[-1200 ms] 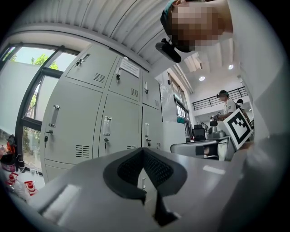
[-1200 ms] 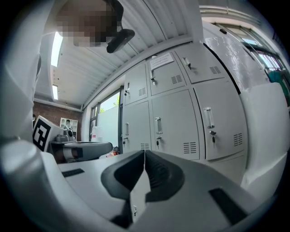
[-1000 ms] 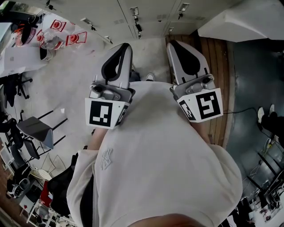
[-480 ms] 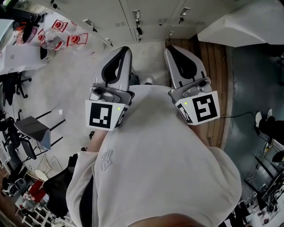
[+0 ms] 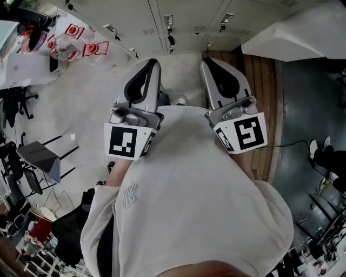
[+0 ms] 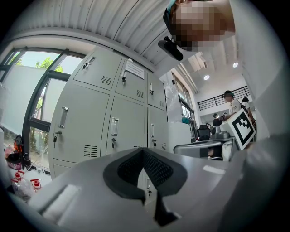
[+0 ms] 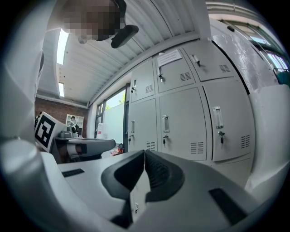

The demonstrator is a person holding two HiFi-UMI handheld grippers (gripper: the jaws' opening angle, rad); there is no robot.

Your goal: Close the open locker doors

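Nearest, at 6 o'clock in the head view, is the person's soft white shirt [image 5: 189, 200]. Against the chest sit the left gripper [image 5: 153, 60] and right gripper [image 5: 207, 61], smooth grey moulded shells with black ribbed pads and black-and-white marker cubes. Each gripper view shows the pads pressed together at the tip with nothing between them. Beyond the tips lies pale speckled floor [image 5: 184, 76], with a strip of wooden planks [image 5: 262, 81] at 1 o'clock. At 12 o'clock stand the lockers [image 5: 184, 16], flat grey metal boxes with slotted vents and bar handles; every door that shows is flush, so their contents are hidden. A pale flat panel [image 5: 292, 32] juts out at 2 o'clock; I cannot tell whether it is a door.
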